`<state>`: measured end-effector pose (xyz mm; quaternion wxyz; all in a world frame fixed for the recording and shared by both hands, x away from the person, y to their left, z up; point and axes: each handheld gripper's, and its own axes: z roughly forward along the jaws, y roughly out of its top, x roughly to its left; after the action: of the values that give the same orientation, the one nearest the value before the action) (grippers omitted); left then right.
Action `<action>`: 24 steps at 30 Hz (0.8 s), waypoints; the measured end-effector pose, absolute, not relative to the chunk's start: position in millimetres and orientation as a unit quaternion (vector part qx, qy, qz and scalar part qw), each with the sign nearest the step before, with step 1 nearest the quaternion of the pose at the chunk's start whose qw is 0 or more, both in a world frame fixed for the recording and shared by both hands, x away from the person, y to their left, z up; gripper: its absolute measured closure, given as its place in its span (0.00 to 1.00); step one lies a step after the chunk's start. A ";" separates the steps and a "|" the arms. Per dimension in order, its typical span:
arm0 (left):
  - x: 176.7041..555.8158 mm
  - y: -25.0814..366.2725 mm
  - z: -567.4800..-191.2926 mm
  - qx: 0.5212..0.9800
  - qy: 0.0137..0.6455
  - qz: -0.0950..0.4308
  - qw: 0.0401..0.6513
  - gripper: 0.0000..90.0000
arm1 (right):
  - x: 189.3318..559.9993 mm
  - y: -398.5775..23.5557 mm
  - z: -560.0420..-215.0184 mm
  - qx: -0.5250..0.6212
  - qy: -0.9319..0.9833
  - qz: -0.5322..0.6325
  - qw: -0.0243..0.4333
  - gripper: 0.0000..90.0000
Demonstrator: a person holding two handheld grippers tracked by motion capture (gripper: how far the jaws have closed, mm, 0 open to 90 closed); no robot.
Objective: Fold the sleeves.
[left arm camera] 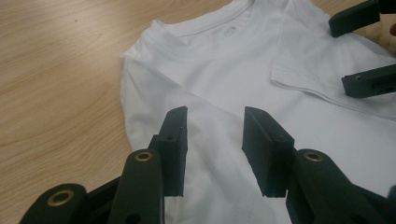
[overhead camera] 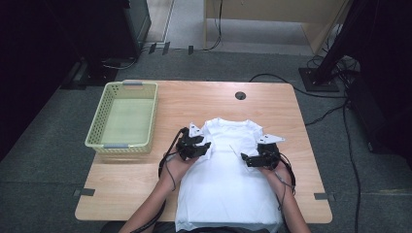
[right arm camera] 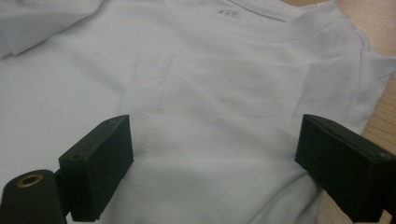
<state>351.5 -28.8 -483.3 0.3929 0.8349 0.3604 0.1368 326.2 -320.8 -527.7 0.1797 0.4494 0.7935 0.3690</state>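
Your left claw [overhead camera: 206, 147] hovers parted over the white T-shirt [overhead camera: 226, 184], near its collar; your right claw [overhead camera: 244, 158] gapes wide beside it, both forearms flanking the shirt.

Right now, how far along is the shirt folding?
Both sleeves of the white T-shirt already look folded in over its chest, leaving a narrow strip on the table. In hand: the left gripper and right gripper hover over the shoulders, jaws apart with no cloth pinched between them. Probably left: folding the body lengthwise and moving it to the yellow-green basket.
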 end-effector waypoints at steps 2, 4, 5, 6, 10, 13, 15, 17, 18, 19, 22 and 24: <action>352.0 -28.7 -483.8 0.835 0.359 0.142 0.394 0.66 | 326.2 -320.9 -527.7 0.449 0.794 0.369 0.179 0.12; 352.6 -28.7 -484.7 0.836 0.354 0.149 0.393 0.64 | 326.3 -321.0 -527.7 0.449 0.793 0.369 0.179 0.12; 353.0 -28.8 -485.6 0.837 0.352 0.153 0.391 0.61 | 326.3 -321.2 -527.6 0.449 0.794 0.370 0.179 0.12; 353.5 -28.6 -486.2 0.839 0.349 0.155 0.388 0.59 | 326.3 -321.2 -527.7 0.449 0.793 0.370 0.179 0.12; 357.3 -27.9 -491.1 0.840 0.352 0.157 0.382 0.55 | 326.3 -319.9 -527.9 0.442 0.799 0.365 0.179 0.09; 360.1 -27.0 -494.1 0.841 0.348 0.164 0.380 0.47 | 326.4 -318.6 -528.2 0.439 0.802 0.362 0.181 0.09; 362.3 -26.2 -496.2 0.841 0.348 0.167 0.379 0.46 | 326.4 -318.6 -528.2 0.439 0.802 0.362 0.181 0.09; 365.3 -25.4 -498.6 0.841 0.347 0.167 0.380 0.41 | 326.8 -318.2 -528.3 0.439 0.803 0.361 0.181 0.07; 367.2 -24.9 -499.9 0.841 0.347 0.166 0.380 0.39 | 327.4 -317.5 -528.4 0.439 0.804 0.360 0.179 0.06; 368.9 -24.6 -501.2 0.841 0.348 0.166 0.380 0.36 | 327.6 -317.3 -528.4 0.438 0.804 0.359 0.179 0.06; 373.6 -24.2 -504.3 0.840 0.351 0.167 0.378 0.33 | 327.8 -317.3 -528.3 0.440 0.803 0.360 0.179 0.06; 376.2 -24.1 -506.6 0.841 0.350 0.166 0.377 0.32 | 328.3 -316.2 -527.7 0.447 0.800 0.358 0.179 0.07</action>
<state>376.2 -24.1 -506.6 0.3767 0.8414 0.3503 0.1658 328.3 -316.2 -527.7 0.1785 0.4473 0.8000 0.3579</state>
